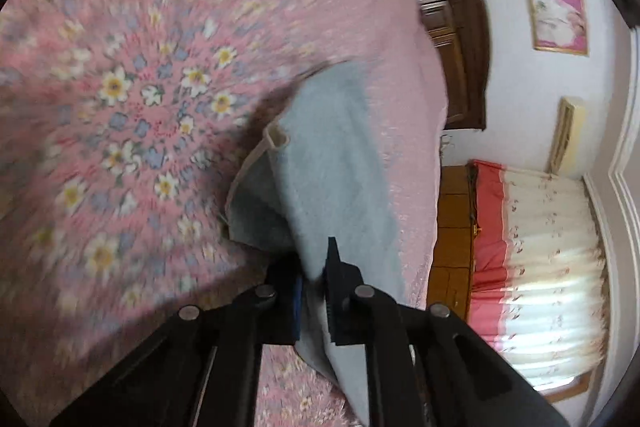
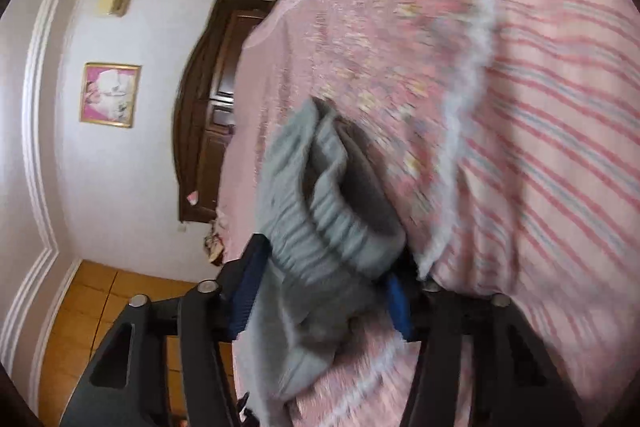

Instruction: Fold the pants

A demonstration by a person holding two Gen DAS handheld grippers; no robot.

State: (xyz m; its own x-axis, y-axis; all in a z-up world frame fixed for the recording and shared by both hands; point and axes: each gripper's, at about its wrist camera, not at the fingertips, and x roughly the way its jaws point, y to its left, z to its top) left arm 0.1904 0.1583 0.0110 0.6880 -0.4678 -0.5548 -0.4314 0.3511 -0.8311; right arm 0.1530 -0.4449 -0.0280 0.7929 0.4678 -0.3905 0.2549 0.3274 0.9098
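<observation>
My left gripper (image 1: 316, 291) is clamped on a fold of the pants (image 1: 332, 163), the grey-blue cloth pinched between both pads. From here the fabric runs straight ahead and up, away from me, its long axis lying along my fingers; a hemmed opening, likely a leg cuff, gapes just left of that line. The cloth hangs lifted above the bed (image 1: 120, 87), whose pink floral cover is blurred underneath. I count one pair of pants and one gripper in this view; the other is out of sight.

My right gripper (image 2: 320, 291) is closed on the same pants (image 2: 320, 227), here at the ribbed elastic waistband, which bunches between the blue pads and curls open ahead of me. A loose part droops below the fingers toward the bed (image 2: 540, 167). Again one garment, one gripper.

I judge the garment is stretched between my two hands, waistband right, leg end left, so the next fold means bringing those ends together.
</observation>
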